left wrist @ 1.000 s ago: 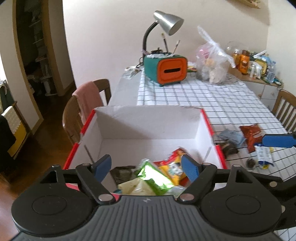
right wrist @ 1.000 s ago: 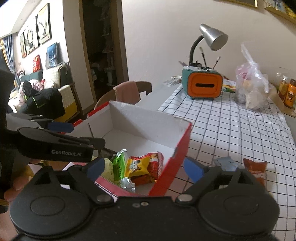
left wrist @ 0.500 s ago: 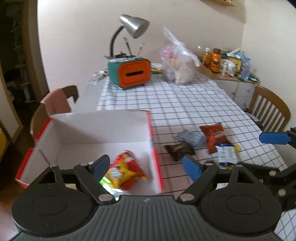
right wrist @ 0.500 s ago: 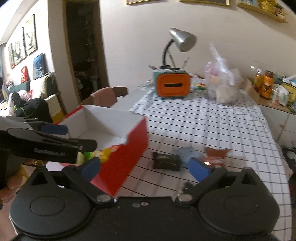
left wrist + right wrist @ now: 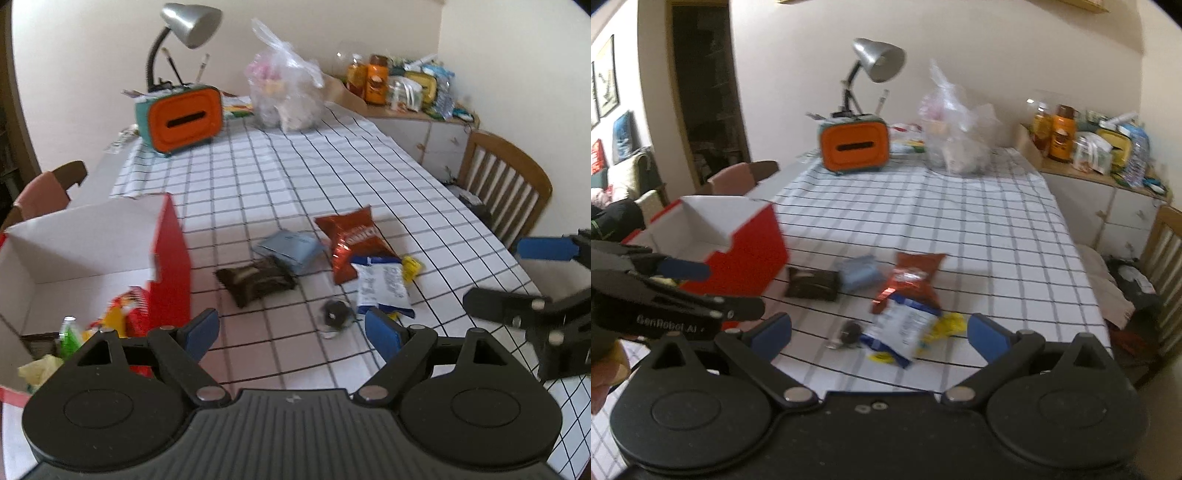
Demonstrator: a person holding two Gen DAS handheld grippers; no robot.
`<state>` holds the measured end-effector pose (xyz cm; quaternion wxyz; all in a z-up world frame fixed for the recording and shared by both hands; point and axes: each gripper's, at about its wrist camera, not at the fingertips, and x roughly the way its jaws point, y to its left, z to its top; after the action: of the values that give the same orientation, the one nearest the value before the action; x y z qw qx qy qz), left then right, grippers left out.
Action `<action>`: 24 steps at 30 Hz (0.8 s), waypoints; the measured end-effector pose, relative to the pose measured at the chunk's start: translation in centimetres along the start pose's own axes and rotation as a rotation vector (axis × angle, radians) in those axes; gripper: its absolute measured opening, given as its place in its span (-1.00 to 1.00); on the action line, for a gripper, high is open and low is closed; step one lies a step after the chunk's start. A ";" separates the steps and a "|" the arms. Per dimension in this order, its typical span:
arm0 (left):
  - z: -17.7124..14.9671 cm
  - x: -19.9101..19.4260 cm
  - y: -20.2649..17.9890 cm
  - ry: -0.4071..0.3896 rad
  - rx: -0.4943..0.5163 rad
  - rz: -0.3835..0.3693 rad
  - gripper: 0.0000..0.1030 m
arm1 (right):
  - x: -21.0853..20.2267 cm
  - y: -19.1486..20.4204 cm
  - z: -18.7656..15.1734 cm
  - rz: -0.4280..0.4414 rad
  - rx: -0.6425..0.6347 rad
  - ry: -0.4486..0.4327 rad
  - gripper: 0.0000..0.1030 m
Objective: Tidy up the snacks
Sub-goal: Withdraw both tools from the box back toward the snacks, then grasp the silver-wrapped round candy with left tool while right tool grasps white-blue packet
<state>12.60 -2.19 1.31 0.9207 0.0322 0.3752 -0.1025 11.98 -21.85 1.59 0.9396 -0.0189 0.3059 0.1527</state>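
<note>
A red box with white inside [image 5: 171, 258] [image 5: 746, 243] stands at the table's left edge and holds several snack packets [image 5: 118, 317]. Loose on the checked cloth lie a dark packet [image 5: 255, 280] [image 5: 812, 282], a pale blue packet [image 5: 290, 249] [image 5: 858, 273], a red chip bag [image 5: 351, 240] [image 5: 912, 275], a white-and-blue packet [image 5: 382, 286] [image 5: 901, 325] and a small dark sweet [image 5: 334, 314] [image 5: 849, 332]. My left gripper [image 5: 291, 332] is open and empty, just right of the box. My right gripper [image 5: 879, 334] is open and empty over the white-and-blue packet.
An orange-and-teal tissue box [image 5: 183, 118] with a desk lamp [image 5: 188, 22] and a clear plastic bag [image 5: 286, 96] stand at the table's far end. A cabinet with bottles [image 5: 399, 88] is at the far right. Wooden chairs [image 5: 506, 184] flank the table.
Both grippers have swung right, away from over the box toward the loose packets on the cloth. Both stayed open and empty.
</note>
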 end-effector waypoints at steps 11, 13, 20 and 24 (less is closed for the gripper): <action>-0.4 5.8 -2.8 0.051 0.013 0.026 0.67 | 2.3 -3.8 -0.7 -0.049 0.085 0.030 0.93; -0.7 6.7 -2.9 0.067 0.003 0.025 0.68 | 3.2 -4.0 -0.6 -0.052 0.106 0.043 0.91; -1.4 8.5 -2.8 0.065 0.015 0.035 0.67 | 7.5 -3.4 0.2 -0.058 0.145 0.105 0.77; -1.7 8.4 -3.0 0.050 0.039 0.044 0.68 | 10.0 -2.3 0.6 -0.069 0.145 0.135 0.67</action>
<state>16.65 -6.32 -5.66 0.9122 0.0610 0.3954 -0.0888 20.69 -21.24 -3.91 0.9205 0.0283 0.3777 0.0960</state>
